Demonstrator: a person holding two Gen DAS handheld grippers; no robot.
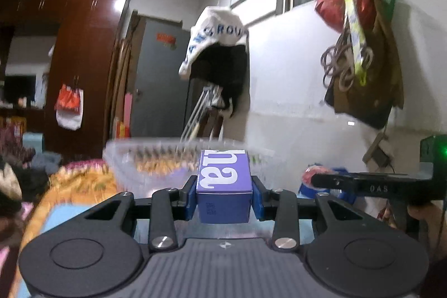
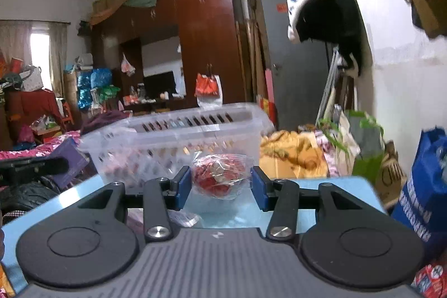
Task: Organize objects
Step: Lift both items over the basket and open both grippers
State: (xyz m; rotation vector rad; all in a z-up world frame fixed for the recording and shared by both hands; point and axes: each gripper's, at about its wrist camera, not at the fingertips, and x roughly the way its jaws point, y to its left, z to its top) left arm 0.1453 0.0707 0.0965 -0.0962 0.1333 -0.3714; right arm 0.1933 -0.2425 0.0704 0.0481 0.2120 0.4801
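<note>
Above table (image 2: 321, 186), before basket (image 2: 178, 141): my left gripper (image 1: 224, 193) pinches box (image 1: 223, 186); right gripper (image 2: 222, 186) pinches bag (image 2: 219, 178). Slick bag may slip; box may clip rim.

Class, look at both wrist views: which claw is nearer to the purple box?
Left. The left claw is clamped on the purple box. The right claw grips a clear bag of red items, apart from the box.

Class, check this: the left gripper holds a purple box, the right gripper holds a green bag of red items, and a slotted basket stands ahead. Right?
Not quite. The right gripper holds a clear bag, not green, as the right wrist view shows. The left gripper does hold the purple box, with the basket ahead.
</note>
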